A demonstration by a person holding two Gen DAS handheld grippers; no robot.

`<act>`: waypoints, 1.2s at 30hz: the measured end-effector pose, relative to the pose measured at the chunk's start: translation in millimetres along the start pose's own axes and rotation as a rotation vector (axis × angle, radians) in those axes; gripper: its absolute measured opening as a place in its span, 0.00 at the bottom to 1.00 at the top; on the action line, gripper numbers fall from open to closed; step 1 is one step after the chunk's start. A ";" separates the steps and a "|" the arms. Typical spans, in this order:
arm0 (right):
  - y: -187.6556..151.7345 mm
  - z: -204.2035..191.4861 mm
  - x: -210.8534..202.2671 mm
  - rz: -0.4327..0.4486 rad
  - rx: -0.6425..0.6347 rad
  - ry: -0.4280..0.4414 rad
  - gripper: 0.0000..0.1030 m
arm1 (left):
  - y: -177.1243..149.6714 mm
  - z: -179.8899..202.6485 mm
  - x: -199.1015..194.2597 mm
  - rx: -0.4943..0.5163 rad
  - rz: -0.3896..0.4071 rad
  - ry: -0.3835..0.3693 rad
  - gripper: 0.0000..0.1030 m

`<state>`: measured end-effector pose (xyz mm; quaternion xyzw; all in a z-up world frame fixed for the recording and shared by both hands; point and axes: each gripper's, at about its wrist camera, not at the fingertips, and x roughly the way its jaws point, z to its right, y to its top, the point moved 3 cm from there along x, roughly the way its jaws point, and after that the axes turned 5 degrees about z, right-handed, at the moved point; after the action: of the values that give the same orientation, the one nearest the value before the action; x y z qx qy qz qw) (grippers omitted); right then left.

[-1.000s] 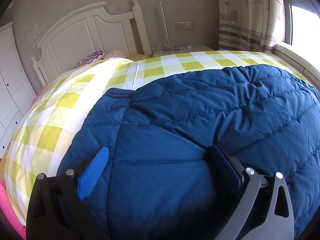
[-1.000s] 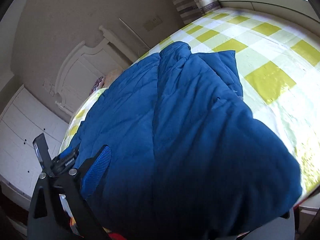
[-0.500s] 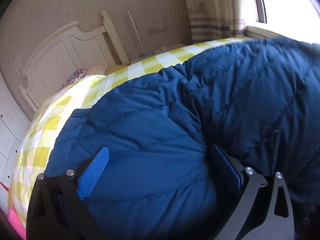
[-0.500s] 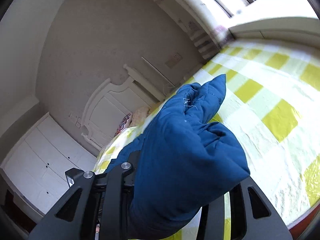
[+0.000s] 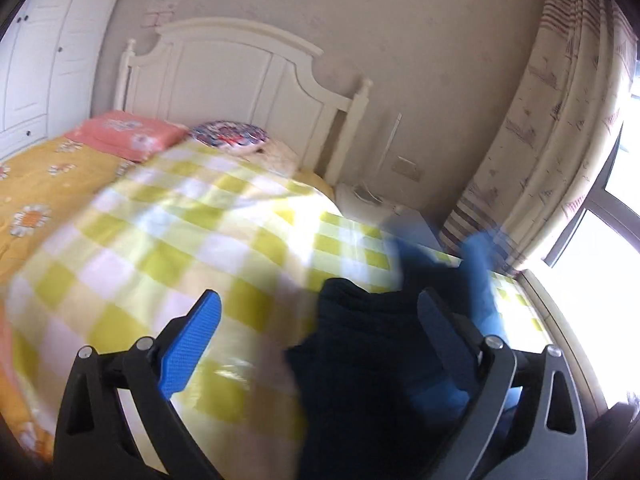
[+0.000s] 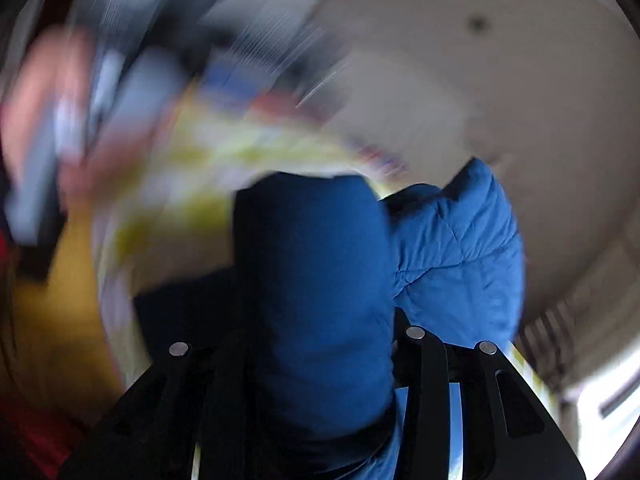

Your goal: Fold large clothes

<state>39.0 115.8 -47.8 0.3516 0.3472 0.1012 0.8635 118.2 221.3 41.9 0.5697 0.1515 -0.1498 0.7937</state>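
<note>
The bed point(image 5: 168, 232), spread with a yellow-and-white checked sheet, fills the left wrist view below a white headboard point(image 5: 240, 76). The blue quilted jacket point(image 6: 320, 300) bunches at the bed's window-side edge. The right gripper point(image 6: 316, 360) has just closed and clamps a thick fold of it. The left gripper point(image 5: 320, 332) stands wide apart, jacket fabric lying against its right finger.

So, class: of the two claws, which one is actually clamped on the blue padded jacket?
The right claw: the blue padded jacket bulges out between its closed-in fingers. The left claw stands wide open, with its bright blue pad bare over the checked bedspread.
</note>
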 end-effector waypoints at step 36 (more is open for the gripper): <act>-75.6 103.9 -18.6 0.069 0.510 0.199 0.73 | -57.4 82.3 206.5 0.343 -0.331 -0.045 0.98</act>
<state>89.7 -3.1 -36.1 0.5576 0.4325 0.0738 0.7047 288.1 112.0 -67.2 0.6603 0.1974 -0.3138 0.6531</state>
